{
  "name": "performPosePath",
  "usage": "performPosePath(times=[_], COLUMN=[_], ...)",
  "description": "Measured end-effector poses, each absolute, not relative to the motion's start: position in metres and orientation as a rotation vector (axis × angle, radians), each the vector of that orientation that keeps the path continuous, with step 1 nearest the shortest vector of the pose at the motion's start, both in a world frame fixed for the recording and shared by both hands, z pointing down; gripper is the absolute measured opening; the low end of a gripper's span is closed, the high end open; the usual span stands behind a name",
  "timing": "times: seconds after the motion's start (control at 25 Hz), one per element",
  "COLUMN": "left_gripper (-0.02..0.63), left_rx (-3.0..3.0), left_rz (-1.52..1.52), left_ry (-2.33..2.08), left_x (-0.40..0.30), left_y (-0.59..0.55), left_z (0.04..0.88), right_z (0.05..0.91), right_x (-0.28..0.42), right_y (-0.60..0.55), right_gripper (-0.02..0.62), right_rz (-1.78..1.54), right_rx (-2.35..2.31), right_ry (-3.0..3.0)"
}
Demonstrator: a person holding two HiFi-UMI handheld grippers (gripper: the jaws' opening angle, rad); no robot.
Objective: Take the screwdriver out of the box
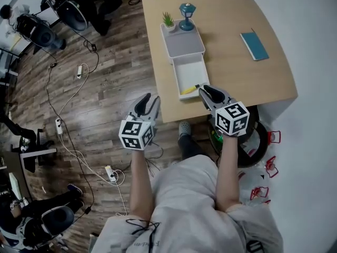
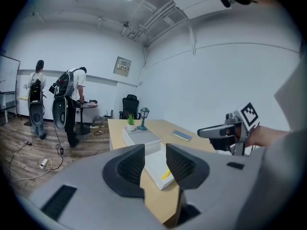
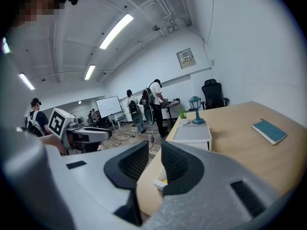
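A white box stands on the wooden table, its shallow drawer pulled out toward the table's near edge. A yellow-handled screwdriver lies at the drawer's front; it also shows in the left gripper view and, barely, in the right gripper view. My right gripper hovers just right of the drawer's front corner, open, nothing between its jaws. My left gripper is off the table's left edge, over the floor, open and empty.
On the box's far end stand a small potted plant and a teal lamp. A blue notebook lies at the table's right. Cables and power strips trail over the wood floor at left. People stand far back.
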State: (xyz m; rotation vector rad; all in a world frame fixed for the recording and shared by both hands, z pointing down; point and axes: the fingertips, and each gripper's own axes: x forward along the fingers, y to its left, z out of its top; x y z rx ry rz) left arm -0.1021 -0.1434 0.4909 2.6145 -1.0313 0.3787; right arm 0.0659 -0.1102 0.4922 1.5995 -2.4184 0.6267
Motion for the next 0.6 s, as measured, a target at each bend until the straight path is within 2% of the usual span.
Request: performPosePath(times=[0.6], left_gripper=[0.133], left_rx=[2.583], left_rz=[0.434], left_ry=[-1.099], left_x=[-0.067], left_y=[-0.234], left_z=[0.494], right_z=[0.512], right_x=[0.101], right_y=[-0.211], right_gripper=[0.084], right_rz=[0.709], right_rx=[1.45], right_ry=[-2.45])
